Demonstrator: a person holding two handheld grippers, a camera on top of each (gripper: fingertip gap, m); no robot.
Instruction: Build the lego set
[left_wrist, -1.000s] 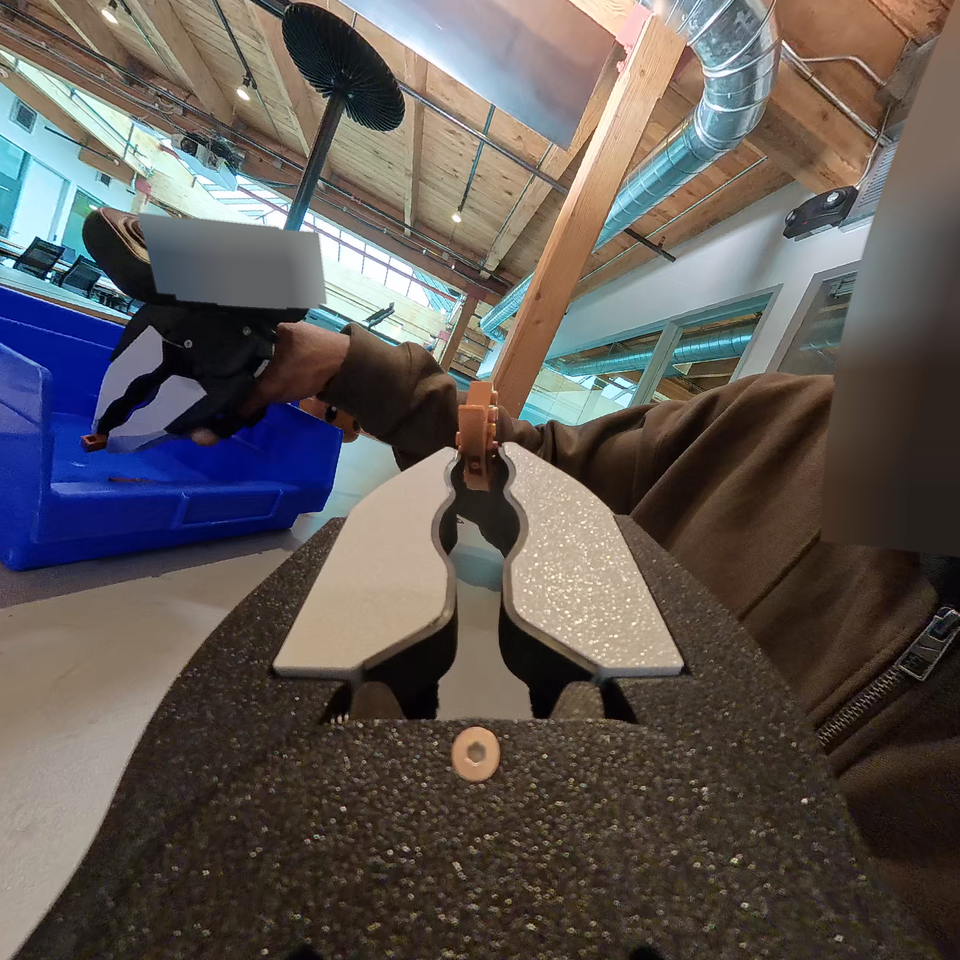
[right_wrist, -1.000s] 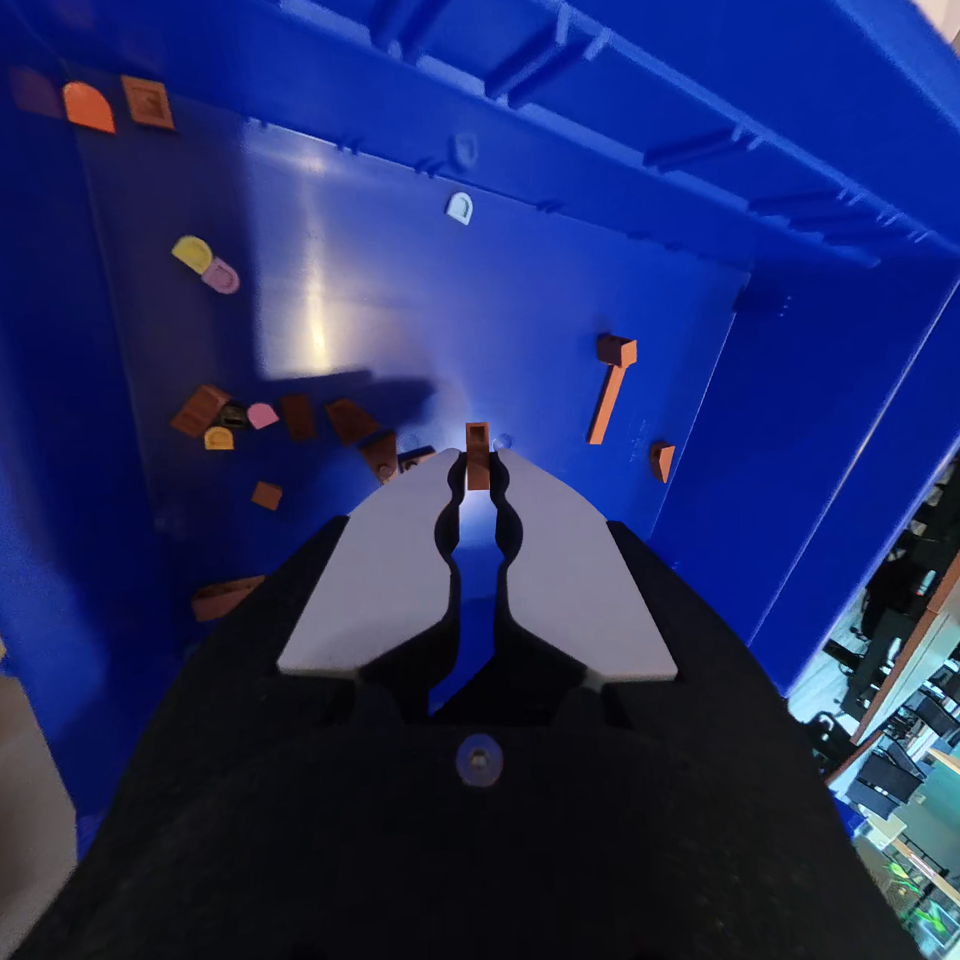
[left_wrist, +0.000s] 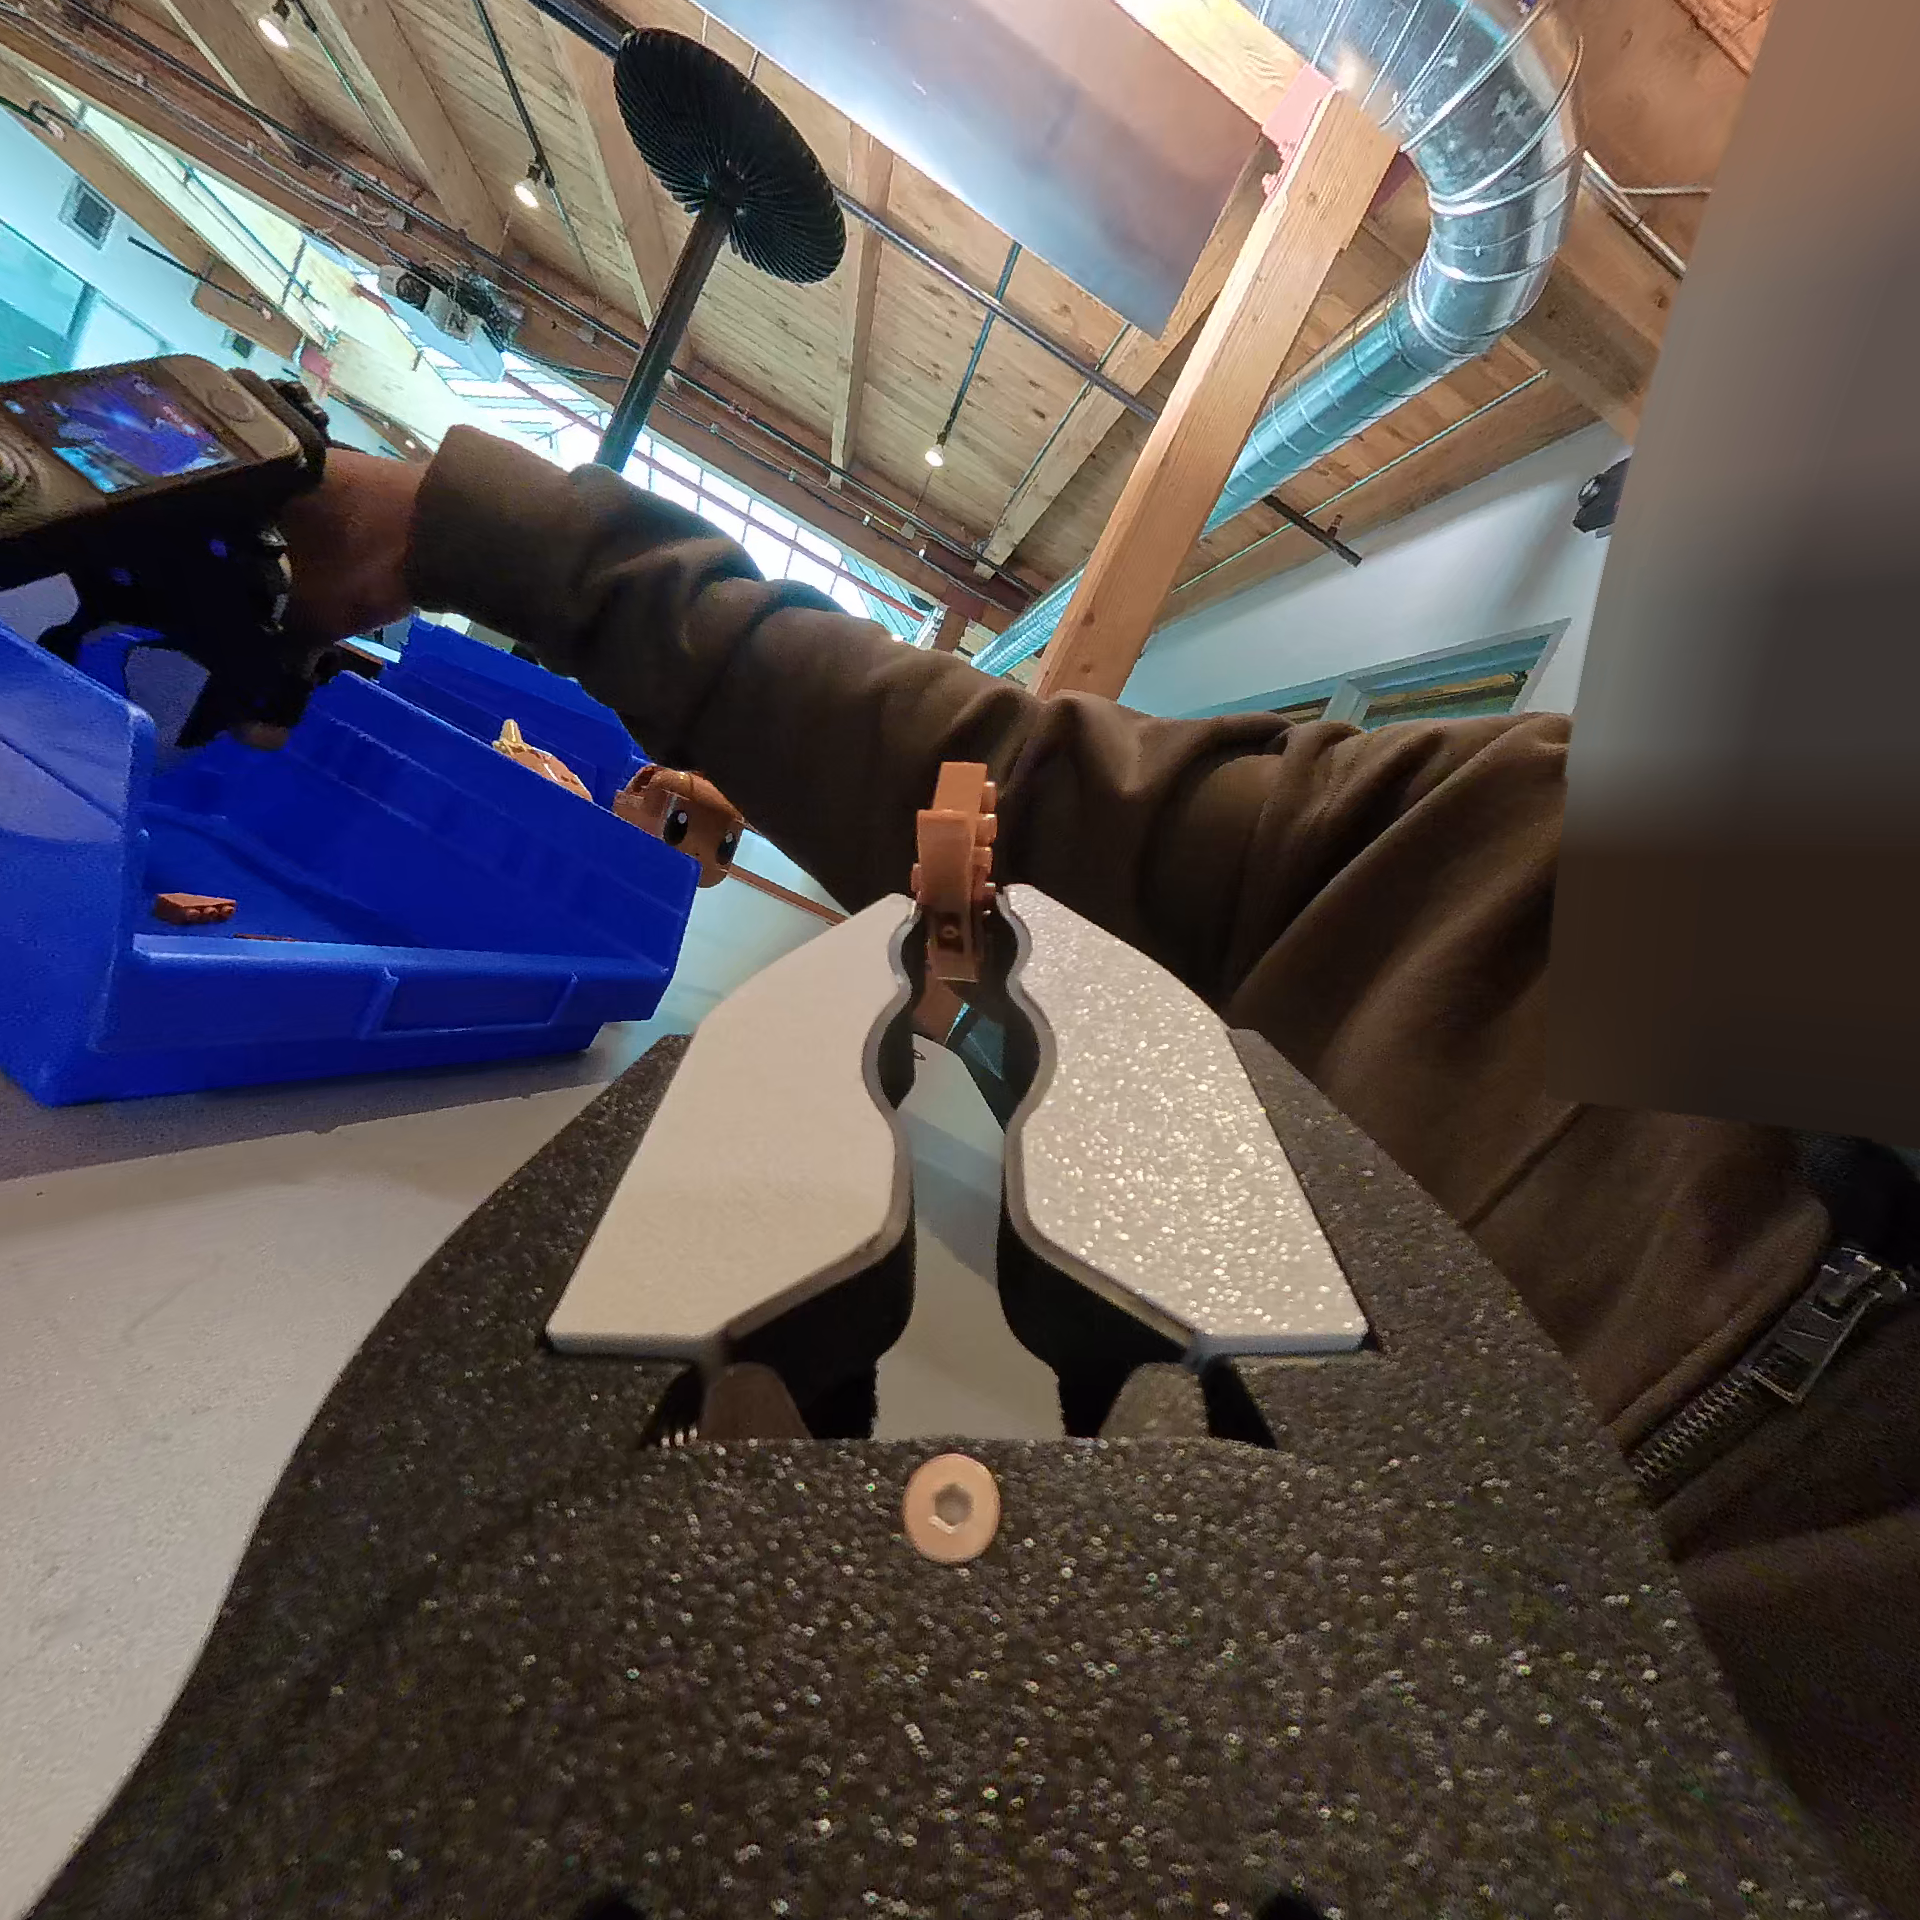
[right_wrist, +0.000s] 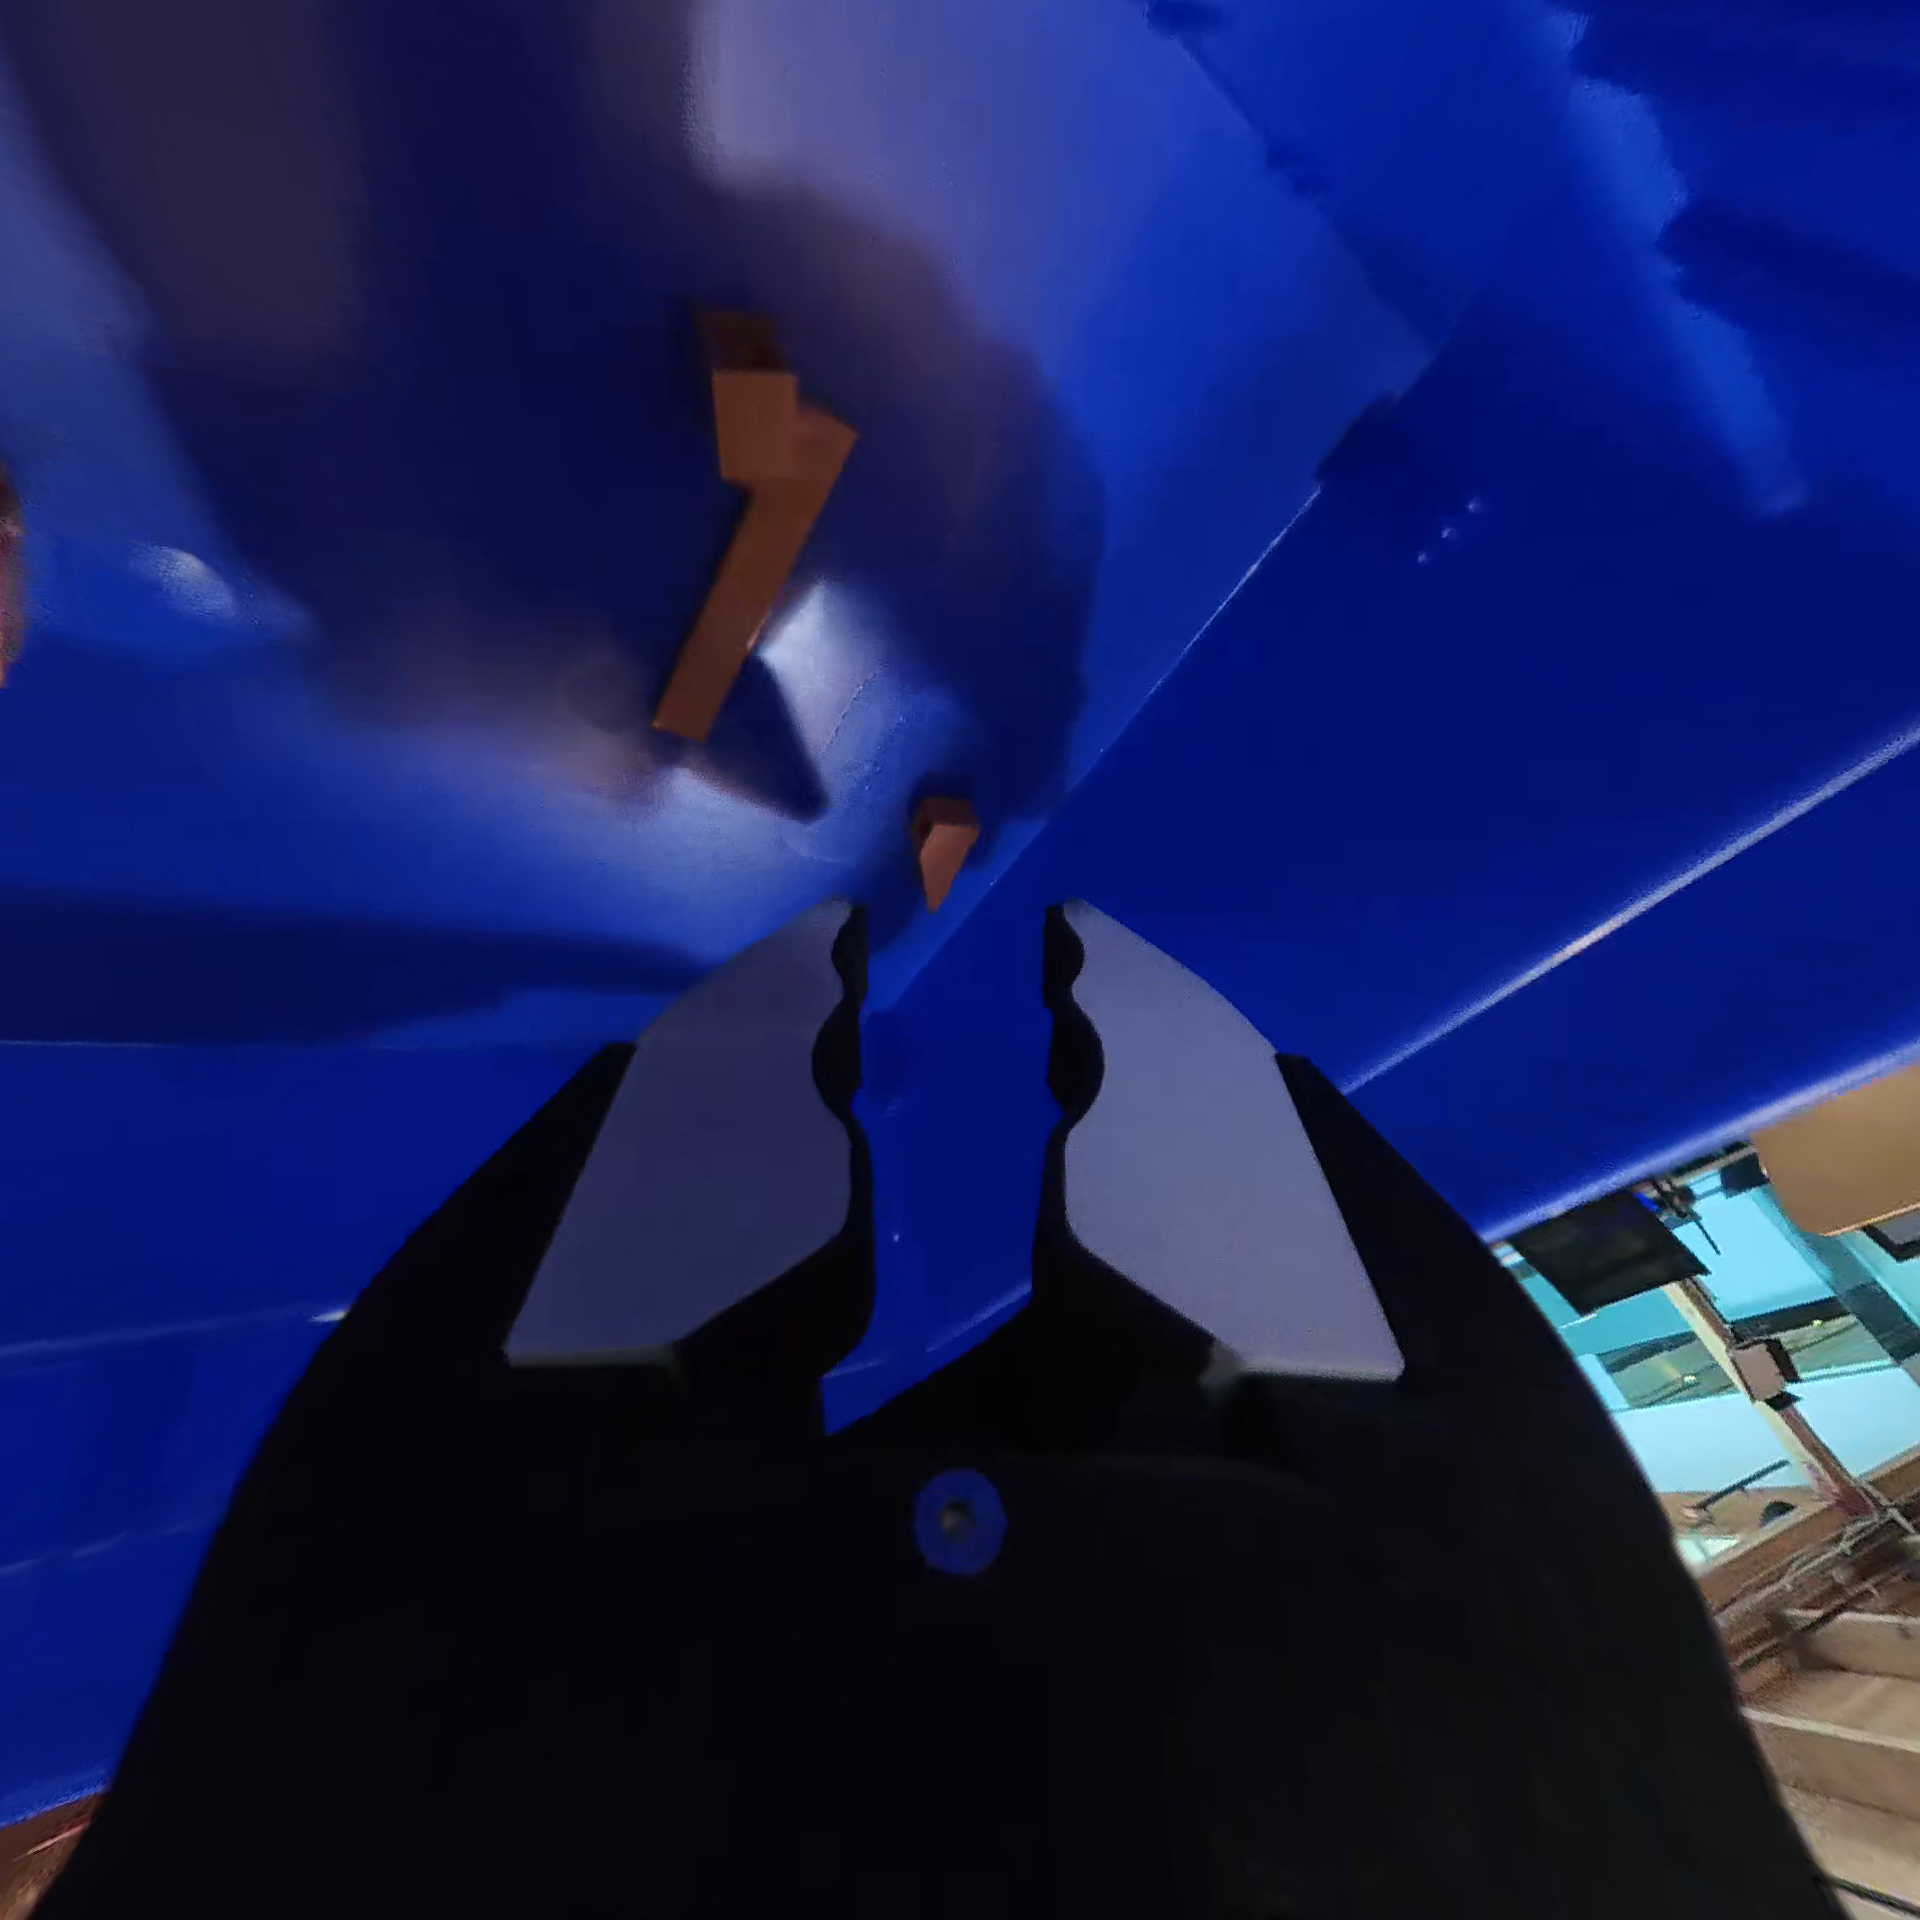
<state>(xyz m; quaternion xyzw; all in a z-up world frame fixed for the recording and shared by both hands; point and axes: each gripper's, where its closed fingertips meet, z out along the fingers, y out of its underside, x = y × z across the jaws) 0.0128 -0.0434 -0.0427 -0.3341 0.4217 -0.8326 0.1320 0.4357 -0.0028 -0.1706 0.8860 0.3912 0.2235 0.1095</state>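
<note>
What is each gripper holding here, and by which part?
Left gripper: shut on a small tan brick assembly, pinched at its lower end, the rest standing above the fingertips. Right gripper: open, holding nothing, above a small brown piece in the blue bin.

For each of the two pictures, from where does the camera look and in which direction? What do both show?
Left wrist view: sits on the left tongs, tilted up toward the ceiling; they grip an orange brick piece; a brown sleeve crosses.
Right wrist view: sits on the right tongs, open, looking down into the blue bin at a small brown piece.
Shared: the blue bin.
</note>
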